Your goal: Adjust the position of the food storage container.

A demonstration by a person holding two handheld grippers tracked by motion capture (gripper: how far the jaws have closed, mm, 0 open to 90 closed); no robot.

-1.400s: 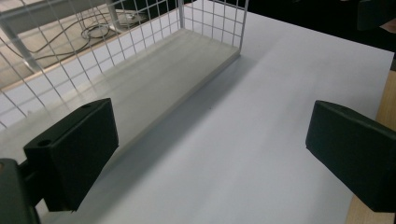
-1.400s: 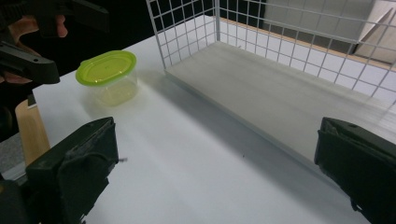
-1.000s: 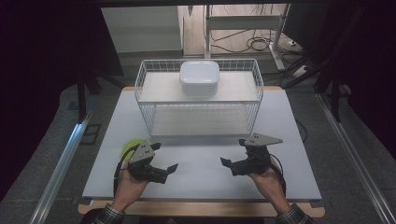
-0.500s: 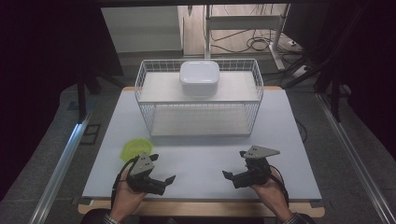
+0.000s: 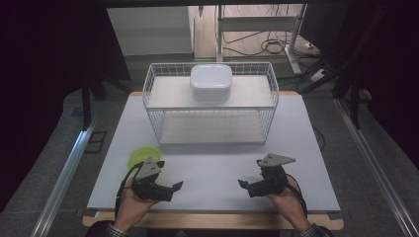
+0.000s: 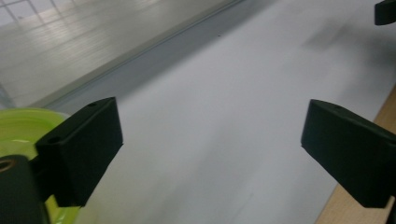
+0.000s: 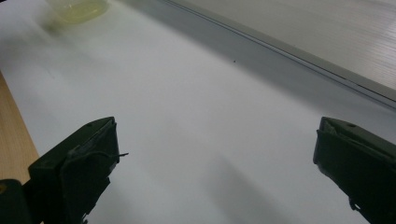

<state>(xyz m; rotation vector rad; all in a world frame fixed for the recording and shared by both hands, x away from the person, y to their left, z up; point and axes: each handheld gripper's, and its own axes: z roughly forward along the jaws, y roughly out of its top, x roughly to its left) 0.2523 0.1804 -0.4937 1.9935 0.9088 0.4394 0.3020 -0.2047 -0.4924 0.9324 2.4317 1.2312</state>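
left gripper (image 5: 165, 190) jaws wide, empty, near the flat lime-green plastic lid (image 5: 143, 156); looks light, thin, slippery, so pinch its rim. right gripper (image 5: 250, 186) gapes too.

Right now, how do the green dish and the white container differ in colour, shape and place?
The green dish is lime-coloured, round and shallow; the white container is white, squarish with rounded corners and taller. The green dish lies on the table just beyond the left gripper; the white container sits on the upper shelf of the wire rack, far from both grippers. Both stand free, with no gripper on them.
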